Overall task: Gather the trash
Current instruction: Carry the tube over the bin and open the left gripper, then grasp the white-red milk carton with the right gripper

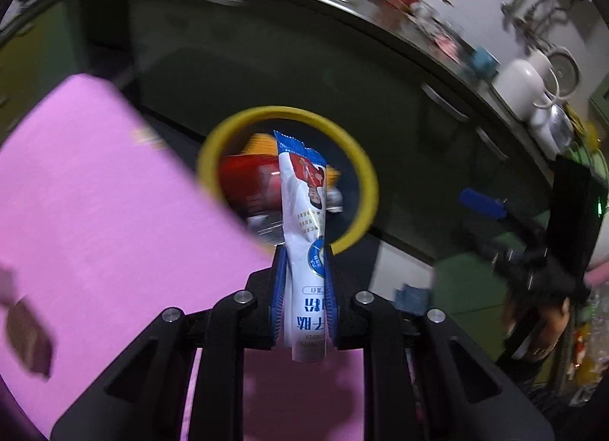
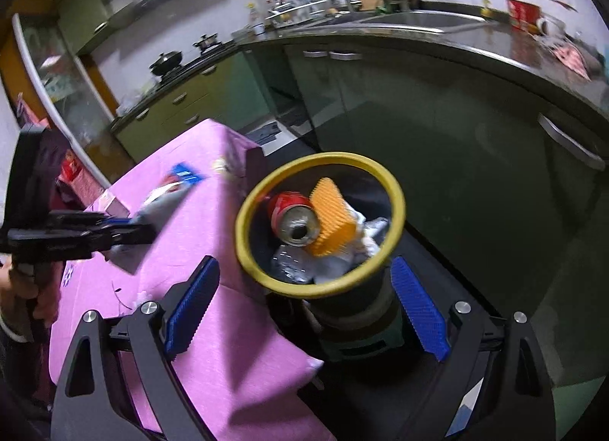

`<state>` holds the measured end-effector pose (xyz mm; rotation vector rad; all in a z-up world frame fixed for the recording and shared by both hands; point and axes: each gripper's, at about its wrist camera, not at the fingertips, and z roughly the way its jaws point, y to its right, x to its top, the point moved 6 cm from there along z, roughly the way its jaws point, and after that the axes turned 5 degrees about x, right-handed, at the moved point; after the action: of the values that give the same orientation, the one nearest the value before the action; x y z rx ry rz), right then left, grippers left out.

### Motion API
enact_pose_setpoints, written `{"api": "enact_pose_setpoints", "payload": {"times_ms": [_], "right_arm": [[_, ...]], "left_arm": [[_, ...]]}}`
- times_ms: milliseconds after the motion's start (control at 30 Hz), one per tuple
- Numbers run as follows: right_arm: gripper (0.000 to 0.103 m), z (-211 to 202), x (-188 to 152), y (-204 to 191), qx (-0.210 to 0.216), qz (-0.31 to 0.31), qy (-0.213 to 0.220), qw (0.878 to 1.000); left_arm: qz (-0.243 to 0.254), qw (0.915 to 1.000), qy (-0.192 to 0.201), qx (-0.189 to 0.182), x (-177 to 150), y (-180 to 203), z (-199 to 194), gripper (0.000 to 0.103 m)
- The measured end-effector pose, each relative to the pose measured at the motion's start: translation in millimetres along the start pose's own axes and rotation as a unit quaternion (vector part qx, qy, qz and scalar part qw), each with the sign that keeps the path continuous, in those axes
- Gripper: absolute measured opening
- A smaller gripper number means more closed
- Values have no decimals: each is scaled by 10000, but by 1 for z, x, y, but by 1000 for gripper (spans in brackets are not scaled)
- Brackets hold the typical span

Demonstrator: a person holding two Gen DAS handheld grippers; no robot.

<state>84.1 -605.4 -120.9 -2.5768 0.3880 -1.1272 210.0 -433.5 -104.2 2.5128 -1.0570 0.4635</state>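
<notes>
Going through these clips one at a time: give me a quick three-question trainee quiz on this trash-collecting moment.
1. True or false: the left gripper is shut on a white and blue sachet.
2. Multiple choice: what lies in the yellow-rimmed bin? A) only crumpled paper B) a red can, an orange ridged piece and crumpled wrappers C) nothing
3. Fill in: the right gripper is ____ and holds nothing.

Key: 1 true; 2 B; 3 open.
</notes>
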Motion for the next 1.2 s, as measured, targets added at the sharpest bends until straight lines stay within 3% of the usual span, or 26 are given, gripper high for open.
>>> {"api": "enact_pose_setpoints", "payload": {"times_ms": [67,267,500,567,633,800,933,1067,1200], "right_arm": [[90,-2,-2,13,-21,123,24,9999],[90,-9,-10,37,-38,362,40,9993],[90,-10,-16,47,-37,433,-9,9991],[90,-9,-16,46,-13,455,-14,9990],[90,-8,-15,44,1,449,-13,9990],[91,-9,-12,33,-14,370,-25,9993],[91,-10,-11,23,-20,269,-52,9996],[91,-6,-5,8,15,54,-118,9999],[91,4,4,-20,93,-264,-187,9994]], "left_arm": [[187,9996,-166,-116,19,25,26,18],[682,9964,-478,169,48,65,93,19],[1112,9890,-730,650,53,69,135,26],[1163,9882,-738,667,52,68,139,41],[1212,9881,-704,628,52,66,138,48],[1200,9902,-481,535,47,60,113,53],[945,9949,77,338,41,47,61,57],[577,9951,746,288,12,18,-5,63],[277,9903,1242,563,-32,-23,-59,68]]}}
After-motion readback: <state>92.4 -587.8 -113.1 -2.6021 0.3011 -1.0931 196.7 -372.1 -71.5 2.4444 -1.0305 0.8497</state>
